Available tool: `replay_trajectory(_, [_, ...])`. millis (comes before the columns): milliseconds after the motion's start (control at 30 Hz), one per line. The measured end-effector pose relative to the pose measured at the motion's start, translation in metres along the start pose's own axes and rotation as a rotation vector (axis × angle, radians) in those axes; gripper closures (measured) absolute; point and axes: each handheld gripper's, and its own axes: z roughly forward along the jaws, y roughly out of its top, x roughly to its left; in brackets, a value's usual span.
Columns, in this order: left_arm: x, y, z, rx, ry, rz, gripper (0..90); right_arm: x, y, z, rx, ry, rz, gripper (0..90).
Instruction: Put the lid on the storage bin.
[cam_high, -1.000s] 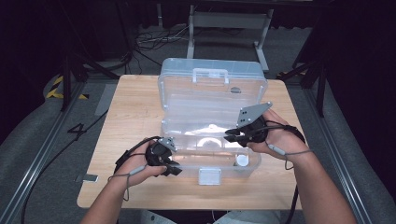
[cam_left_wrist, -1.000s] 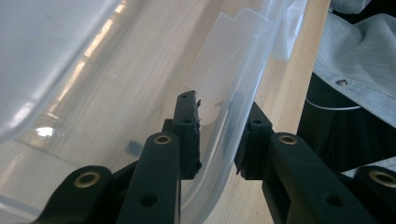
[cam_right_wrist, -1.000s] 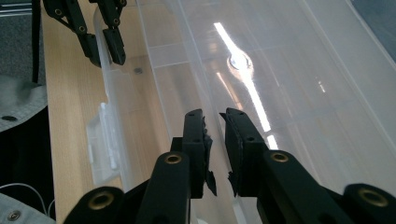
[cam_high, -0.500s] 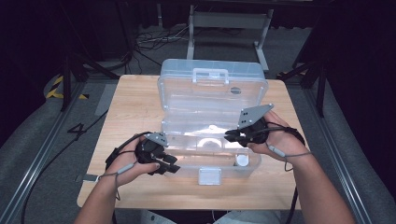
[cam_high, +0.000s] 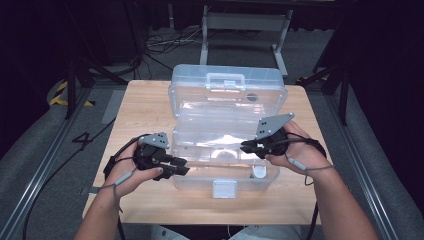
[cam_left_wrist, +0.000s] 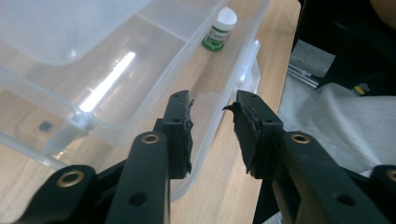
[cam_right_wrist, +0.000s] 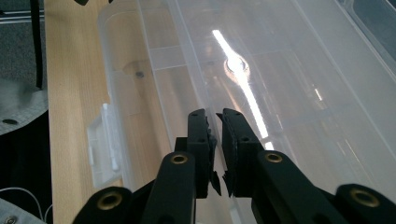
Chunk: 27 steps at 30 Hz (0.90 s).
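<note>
Left tool (cam_high: 181, 167): I lift it off the box (cam_high: 225, 175) front, lower left; jaws just narrowing, spread, empty.
Right tool (cam_high: 246, 146): pressed nearly together, empty, parked over the tray.
Bottle (cam_left_wrist: 219, 30): untouched; next pick.

The storage box (cam_high: 227, 105) is made of clear, glossy plastic, and bright streaks of light are thrown back from its smooth walls; its front latch (cam_high: 224, 188) is moulded in a milkier plastic. The table (cam_high: 145, 100) is surfaced in pale wood with a fine, matt grain. The small bottle (cam_left_wrist: 218, 30) is seen with a smooth white plastic cap and a green printed label. The left gripper (cam_left_wrist: 212, 109) is built of matt black plastic set with brass-coloured rivets, and its pads (cam_left_wrist: 245, 126) are faced with a rough, torn-edged black rubber. The floor (cam_high: 45, 150) is covered in grey carpet.
</note>
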Motion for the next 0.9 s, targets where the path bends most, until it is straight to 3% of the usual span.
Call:
replay_trajectory(200, [-0.004, 0.005, -0.009, -0.085, -0.015, 0.0, 78.1, 0.001, -0.001, 0.0, -0.003, -0.004, -0.003, 82.5])
replay_trajectory(433, [-0.003, 0.01, -0.015, -0.14, 0.0, 0.01, 87.9, 0.001, -0.002, 0.0, -0.01, -0.002, -0.004, 82.5])
replay_trajectory(900, [0.001, 0.021, -0.022, -0.286, 0.064, -0.024, 89.5, 0.003, -0.004, 0.001, -0.019, -0.001, 0.008, 82.3])
